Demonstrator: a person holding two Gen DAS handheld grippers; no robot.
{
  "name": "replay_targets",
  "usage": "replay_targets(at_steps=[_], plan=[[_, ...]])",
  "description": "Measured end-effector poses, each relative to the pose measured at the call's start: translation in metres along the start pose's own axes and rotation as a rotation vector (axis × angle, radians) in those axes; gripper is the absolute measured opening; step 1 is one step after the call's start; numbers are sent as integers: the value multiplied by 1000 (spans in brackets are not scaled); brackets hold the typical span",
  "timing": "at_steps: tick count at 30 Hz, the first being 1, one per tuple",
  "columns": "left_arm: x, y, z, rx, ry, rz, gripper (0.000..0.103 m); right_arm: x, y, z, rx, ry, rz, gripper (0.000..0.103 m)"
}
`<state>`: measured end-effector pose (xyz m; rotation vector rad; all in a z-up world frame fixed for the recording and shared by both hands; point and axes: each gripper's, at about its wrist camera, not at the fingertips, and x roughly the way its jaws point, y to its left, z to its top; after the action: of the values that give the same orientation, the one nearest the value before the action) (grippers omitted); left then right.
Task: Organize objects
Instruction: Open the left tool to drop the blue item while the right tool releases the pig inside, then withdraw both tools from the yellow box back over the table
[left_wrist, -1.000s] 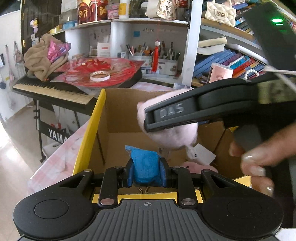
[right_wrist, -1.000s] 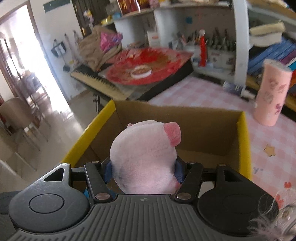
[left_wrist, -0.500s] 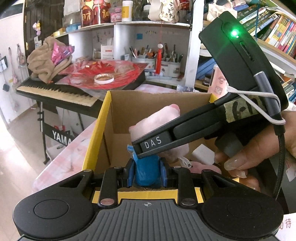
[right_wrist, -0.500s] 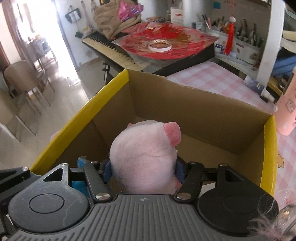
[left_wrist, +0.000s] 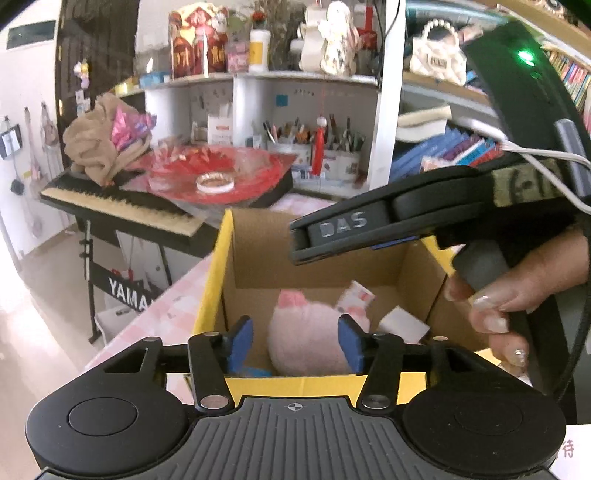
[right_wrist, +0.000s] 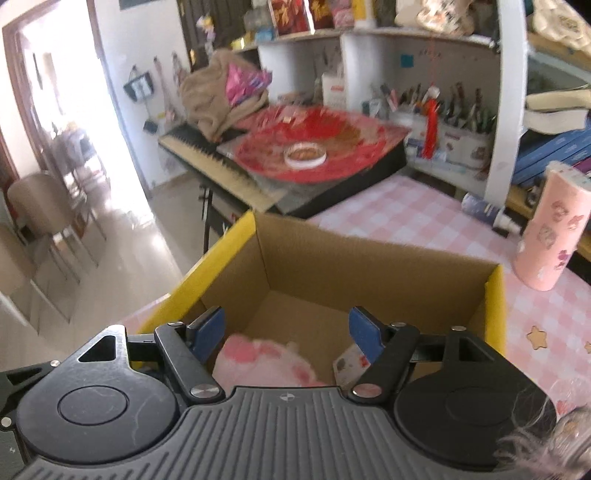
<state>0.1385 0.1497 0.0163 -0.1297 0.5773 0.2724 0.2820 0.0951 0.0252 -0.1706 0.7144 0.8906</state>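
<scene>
A pink plush pig (left_wrist: 306, 339) lies on the floor of the yellow-rimmed cardboard box (left_wrist: 218, 280), next to a white tag (left_wrist: 356, 295). My left gripper (left_wrist: 295, 343) hovers over the near box edge. Its jaws are opening and its blue pads touch nothing. A scrap of a blue item (left_wrist: 247, 371) shows low in the box under the left pad. My right gripper (right_wrist: 286, 328) hangs above the box (right_wrist: 496, 310); its jaws are opening and nothing is gripped between them. The plush pig (right_wrist: 266, 360) lies below it. In the left wrist view a hand (left_wrist: 517, 291) holds the right gripper's body over the box.
The box stands on a pink checked tablecloth (right_wrist: 406, 206). A pink tumbler (right_wrist: 550, 229) stands to its right. Behind are a keyboard (left_wrist: 122, 206) bearing a red sheet and a tape roll (left_wrist: 215, 182), and crowded shelves with pen pots and books.
Both grippers opened. The plush pig dropped out of the right gripper into the box, and the blue item left the left gripper's pads. The right gripper rose.
</scene>
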Motion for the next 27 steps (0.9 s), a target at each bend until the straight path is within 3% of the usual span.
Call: replay_targets(at_steps=[8, 15, 27], plan=[[-30, 19, 4, -63, -71, 17, 63, -56, 6, -5, 30, -147, -68, 73], [-56, 30, -1, -54, -125, 34, 70, -101, 8, -30, 62, -246, -210, 73], [-81, 44, -30, -50, -88, 26, 74, -130, 25, -87, 153, -239, -345, 73]])
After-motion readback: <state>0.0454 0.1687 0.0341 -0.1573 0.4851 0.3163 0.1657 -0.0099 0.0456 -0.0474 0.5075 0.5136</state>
